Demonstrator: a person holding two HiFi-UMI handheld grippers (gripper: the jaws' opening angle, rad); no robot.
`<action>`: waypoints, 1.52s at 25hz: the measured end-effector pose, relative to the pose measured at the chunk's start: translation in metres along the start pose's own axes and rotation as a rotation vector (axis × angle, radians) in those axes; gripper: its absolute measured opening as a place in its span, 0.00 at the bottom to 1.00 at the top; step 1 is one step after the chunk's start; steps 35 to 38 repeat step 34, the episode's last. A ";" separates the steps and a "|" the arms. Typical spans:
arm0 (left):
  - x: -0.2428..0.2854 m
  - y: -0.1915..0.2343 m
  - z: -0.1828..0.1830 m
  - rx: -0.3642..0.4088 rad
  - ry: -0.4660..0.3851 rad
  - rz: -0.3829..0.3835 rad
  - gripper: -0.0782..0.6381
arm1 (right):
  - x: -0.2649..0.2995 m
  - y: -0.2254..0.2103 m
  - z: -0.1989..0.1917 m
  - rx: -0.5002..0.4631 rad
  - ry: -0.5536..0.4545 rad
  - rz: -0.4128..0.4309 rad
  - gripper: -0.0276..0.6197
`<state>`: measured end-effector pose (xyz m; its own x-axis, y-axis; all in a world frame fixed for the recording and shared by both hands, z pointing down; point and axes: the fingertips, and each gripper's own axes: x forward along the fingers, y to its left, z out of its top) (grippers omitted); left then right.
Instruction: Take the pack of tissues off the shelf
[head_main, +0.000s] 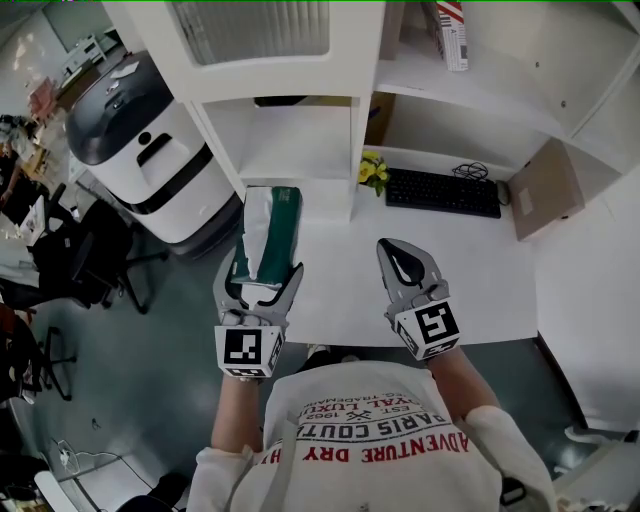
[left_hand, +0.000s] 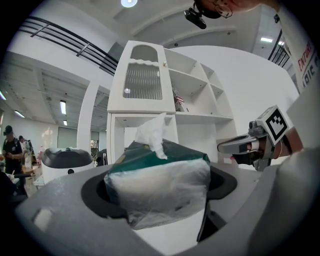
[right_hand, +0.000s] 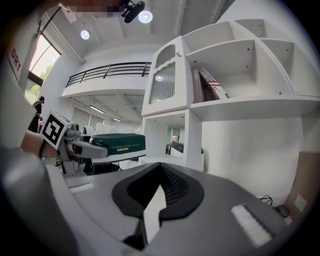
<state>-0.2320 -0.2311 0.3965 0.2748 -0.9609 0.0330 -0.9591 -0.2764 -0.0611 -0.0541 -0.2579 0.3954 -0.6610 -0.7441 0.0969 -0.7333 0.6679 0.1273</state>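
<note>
Left gripper (head_main: 260, 283) clamps the green plastic-wrapped tissue pack (head_main: 268, 232), off the white shelf (head_main: 300, 150).
Being soft, it may slip; right gripper (head_main: 402, 252) closed, empty.

In the head view my left gripper (head_main: 262, 285) covers the near end of the green plastic-wrapped tissue pack (head_main: 268, 225); the red-and-white striped book (head_main: 452, 32) runs off the top edge; from the right gripper view the pack's yellow label (right_hand: 116, 147) is too small to read.

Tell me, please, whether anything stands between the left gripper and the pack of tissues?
Nothing visible does: the left gripper is already closed on the pack of tissues, holding it in front of the shelf.
</note>
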 end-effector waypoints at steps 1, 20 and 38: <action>0.000 0.002 0.002 0.000 -0.003 0.005 0.73 | 0.000 0.002 0.002 -0.001 -0.007 0.007 0.04; 0.026 0.018 0.011 -0.014 0.007 -0.009 0.73 | 0.027 -0.003 0.011 0.044 -0.040 0.014 0.04; 0.038 0.032 0.017 -0.025 -0.013 0.003 0.73 | 0.045 -0.003 0.018 0.021 -0.062 0.038 0.04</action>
